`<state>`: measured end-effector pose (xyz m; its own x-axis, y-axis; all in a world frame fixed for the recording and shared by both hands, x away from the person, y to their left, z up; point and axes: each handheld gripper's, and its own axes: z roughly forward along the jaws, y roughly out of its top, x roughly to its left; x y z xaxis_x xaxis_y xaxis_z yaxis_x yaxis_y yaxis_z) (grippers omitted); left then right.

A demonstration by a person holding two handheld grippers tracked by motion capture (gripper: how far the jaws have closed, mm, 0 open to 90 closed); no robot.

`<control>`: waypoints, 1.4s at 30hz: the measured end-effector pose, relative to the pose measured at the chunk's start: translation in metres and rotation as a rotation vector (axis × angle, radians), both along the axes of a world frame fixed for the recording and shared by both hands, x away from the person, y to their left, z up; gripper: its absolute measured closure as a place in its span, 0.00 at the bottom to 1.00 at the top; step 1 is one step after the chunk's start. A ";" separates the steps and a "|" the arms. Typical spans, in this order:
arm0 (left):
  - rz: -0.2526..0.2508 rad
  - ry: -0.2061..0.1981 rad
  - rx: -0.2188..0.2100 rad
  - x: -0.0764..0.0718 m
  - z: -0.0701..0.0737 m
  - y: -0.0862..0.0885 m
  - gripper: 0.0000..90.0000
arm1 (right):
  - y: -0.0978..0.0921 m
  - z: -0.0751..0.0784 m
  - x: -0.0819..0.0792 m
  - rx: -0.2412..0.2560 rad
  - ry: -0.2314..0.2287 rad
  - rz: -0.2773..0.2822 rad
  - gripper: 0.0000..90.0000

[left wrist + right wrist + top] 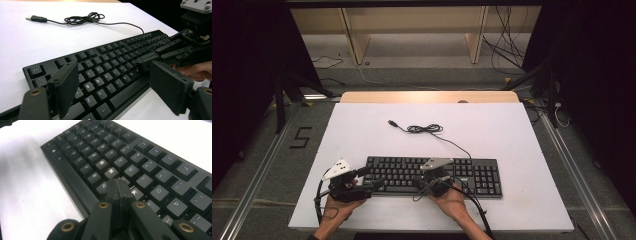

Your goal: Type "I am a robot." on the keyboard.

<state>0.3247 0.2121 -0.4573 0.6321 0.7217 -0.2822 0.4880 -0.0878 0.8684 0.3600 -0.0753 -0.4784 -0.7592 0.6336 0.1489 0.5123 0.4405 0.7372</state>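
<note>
A: Black plastic full-size keyboard [432,176]?
B: Near the white worktop's [362,135] front edge. Right gripper [119,191] pressed together, empty, tips on the J–K keys.
A: Left gripper [112,82]?
B: Jaws wide apart, empty, over the keyboard's left end.

A white table [362,135] sits on grey floor [422,75]. Beyond it stands a pale wooden shelf frame [412,25]. Loose cables [507,50] trail across the floor, and dark curtains [242,75] flank both sides.

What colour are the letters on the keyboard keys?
White, on the black keyboard; clearest in the right gripper view.
</note>
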 end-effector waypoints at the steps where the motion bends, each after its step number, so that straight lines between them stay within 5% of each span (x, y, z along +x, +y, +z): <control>1: -0.001 0.000 0.000 0.000 0.000 0.000 0.26 | 0.000 0.000 0.000 0.000 0.000 -0.001 1.00; 23: 0.014 -0.001 0.005 -0.005 0.000 0.005 0.26 | 0.000 -0.003 0.000 -0.003 0.005 -0.014 0.99; 30: 0.021 -0.005 0.003 -0.005 0.000 0.006 0.26 | -0.010 0.009 0.000 0.095 -0.004 -0.021 0.84; 35: 0.028 -0.007 -0.003 -0.005 0.000 0.006 0.26 | -0.014 0.014 0.000 0.120 0.015 -0.028 0.63; 42: 0.028 -0.009 -0.002 -0.005 0.000 0.007 0.26 | -0.015 0.021 -0.002 0.133 0.009 -0.004 0.48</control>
<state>0.3199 0.2192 -0.4568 0.6146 0.7383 -0.2779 0.4821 -0.0727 0.8731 0.3582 -0.0900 -0.4572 -0.7551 0.6106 0.2386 0.5205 0.3370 0.7846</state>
